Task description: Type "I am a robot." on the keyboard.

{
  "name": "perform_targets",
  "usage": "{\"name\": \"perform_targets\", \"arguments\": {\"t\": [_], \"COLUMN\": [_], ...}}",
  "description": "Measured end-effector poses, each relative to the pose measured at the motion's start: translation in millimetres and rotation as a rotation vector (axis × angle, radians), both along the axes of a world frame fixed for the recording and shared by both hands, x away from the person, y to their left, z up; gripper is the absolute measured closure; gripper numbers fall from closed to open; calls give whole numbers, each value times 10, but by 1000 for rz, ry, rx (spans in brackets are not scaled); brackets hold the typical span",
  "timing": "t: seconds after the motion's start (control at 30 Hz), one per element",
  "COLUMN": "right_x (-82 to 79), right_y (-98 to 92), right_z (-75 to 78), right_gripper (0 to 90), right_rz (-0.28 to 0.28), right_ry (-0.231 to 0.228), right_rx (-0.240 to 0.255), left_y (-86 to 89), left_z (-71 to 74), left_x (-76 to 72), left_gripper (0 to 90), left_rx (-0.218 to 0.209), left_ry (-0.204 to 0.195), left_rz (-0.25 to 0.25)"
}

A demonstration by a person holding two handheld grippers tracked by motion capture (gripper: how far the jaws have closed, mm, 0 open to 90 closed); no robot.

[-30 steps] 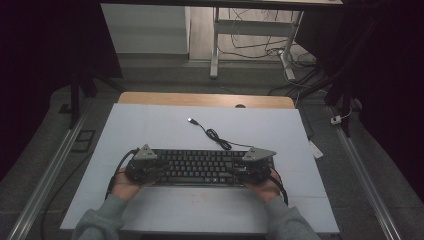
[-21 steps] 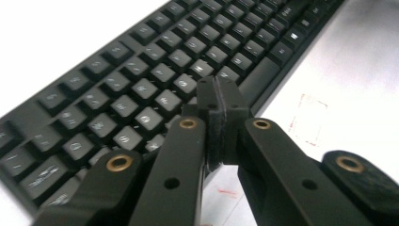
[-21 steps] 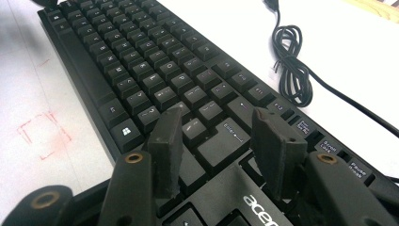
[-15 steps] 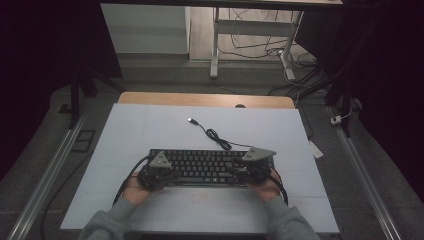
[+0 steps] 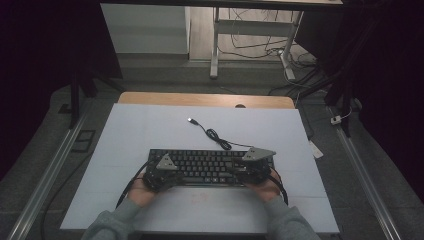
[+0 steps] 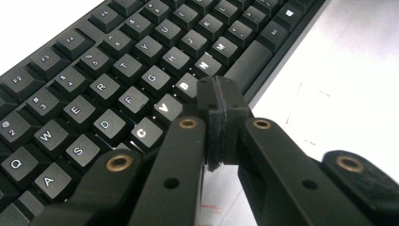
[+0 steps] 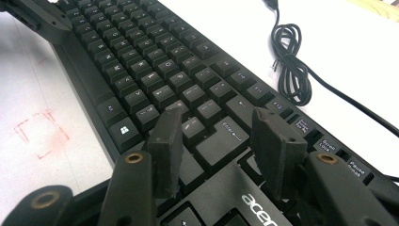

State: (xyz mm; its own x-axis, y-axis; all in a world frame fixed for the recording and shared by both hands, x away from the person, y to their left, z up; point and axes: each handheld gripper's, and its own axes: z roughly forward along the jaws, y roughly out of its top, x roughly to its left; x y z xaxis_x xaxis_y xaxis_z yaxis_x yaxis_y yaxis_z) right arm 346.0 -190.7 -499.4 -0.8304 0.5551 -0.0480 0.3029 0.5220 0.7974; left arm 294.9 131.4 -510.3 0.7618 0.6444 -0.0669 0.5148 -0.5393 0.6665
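Left gripper (image 6: 217,117) shut, over keyboard (image 6: 117,89) keys.

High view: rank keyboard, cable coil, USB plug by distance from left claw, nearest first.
From the left claw:
1. Keyboard, directly under it, near edge of the table.
2. Cable coil, beyond the keyboard, up and to the right.
3. USB plug, farthest back, mid-table.

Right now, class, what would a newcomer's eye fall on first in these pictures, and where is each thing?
First, the black keyboard lying near the front edge of the pale table, with a hand-held gripper at each end. The left hand-held gripper has its jaws shut together above the B and N keys, while the right hand-held gripper stands open over the Enter key. Behind the keyboard its coiled cable trails to a loose plug.
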Motion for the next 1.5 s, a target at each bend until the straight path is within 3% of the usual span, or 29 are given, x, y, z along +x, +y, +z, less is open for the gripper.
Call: {"name": "perform_targets", "arguments": {"t": [0.83,1.07,1.17,1.33,1.5], "right_x": [0,9,7,3,16], "right_y": [4,-17,-21,-5,10], "right_z": [-2,13,15,11,-15], "right_gripper": [545,545,544,531,514], "right_rz": [4,2,-2,7,17], "right_ry": [3,0,-1,6,21], "right_rx": [0,9,10,4,-4], "left_y": [-29,110,182,302,387], "left_z": [-82,50,92,135,159], "left_x": [18,8,-1,19,40], "left_gripper": [887,881,824,560,446], "left_rx": [34,-41,-68,-107,-118], "left_ry": [-4,-42,-53,-67,-69], "left_rz": [10,57,84,172,210]}}
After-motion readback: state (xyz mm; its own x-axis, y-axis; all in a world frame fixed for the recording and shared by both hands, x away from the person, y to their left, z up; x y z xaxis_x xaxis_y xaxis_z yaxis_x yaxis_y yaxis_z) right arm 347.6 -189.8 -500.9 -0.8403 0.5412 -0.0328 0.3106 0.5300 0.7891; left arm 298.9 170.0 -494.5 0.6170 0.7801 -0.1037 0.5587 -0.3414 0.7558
